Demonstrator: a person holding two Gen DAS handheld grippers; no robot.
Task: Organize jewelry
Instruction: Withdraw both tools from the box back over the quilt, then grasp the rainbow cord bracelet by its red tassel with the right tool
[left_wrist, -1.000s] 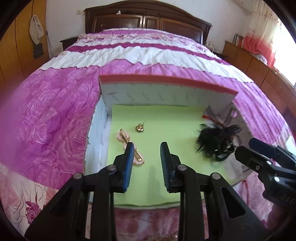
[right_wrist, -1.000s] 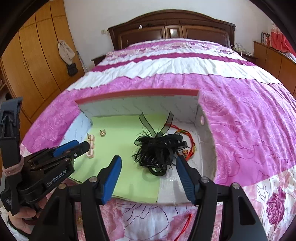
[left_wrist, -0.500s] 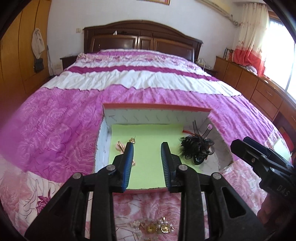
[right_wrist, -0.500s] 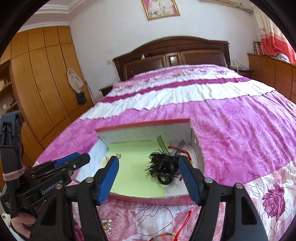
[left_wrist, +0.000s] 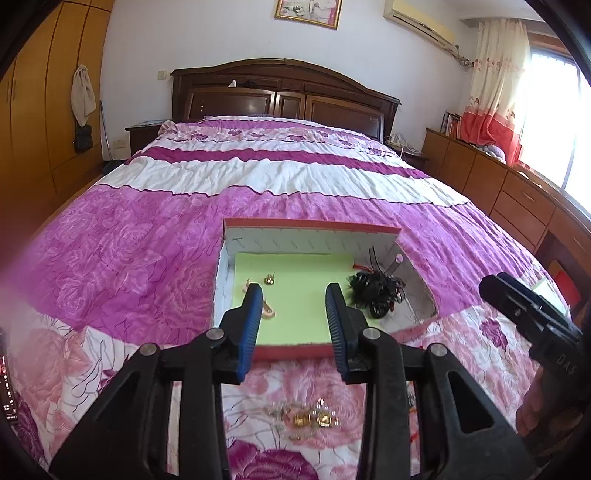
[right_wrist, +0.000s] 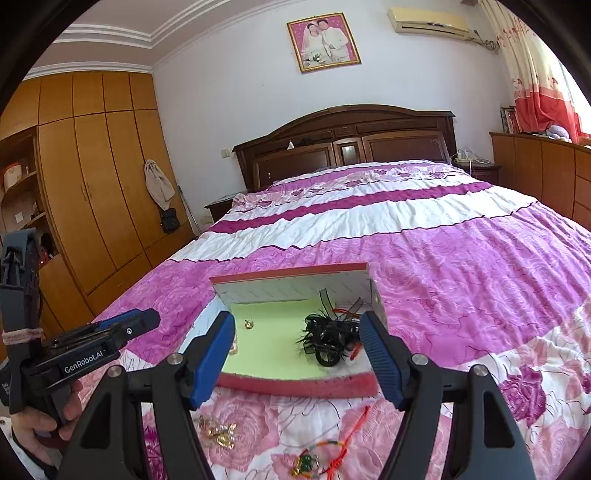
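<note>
Both units are drawn back from the red-rimmed box (right_wrist: 295, 386).
- Left hand-held gripper (left_wrist: 293, 325): narrow gap, just widened, nothing held.
- Right hand-held gripper (right_wrist: 297, 354): wide, just widened, empty.
- Gold jewelry (left_wrist: 314, 417): on the bed (left_wrist: 147, 258), unsorted, judged next.

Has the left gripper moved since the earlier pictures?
Yes. The left gripper has pulled back and up from the box: the box looks smaller, and loose gold jewelry on the bedspread now shows below the fingers.

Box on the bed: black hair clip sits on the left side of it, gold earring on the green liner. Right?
No. The black hair clip sits on the right side of the box, as the right wrist view shows. The gold earring is on the green liner.
</note>
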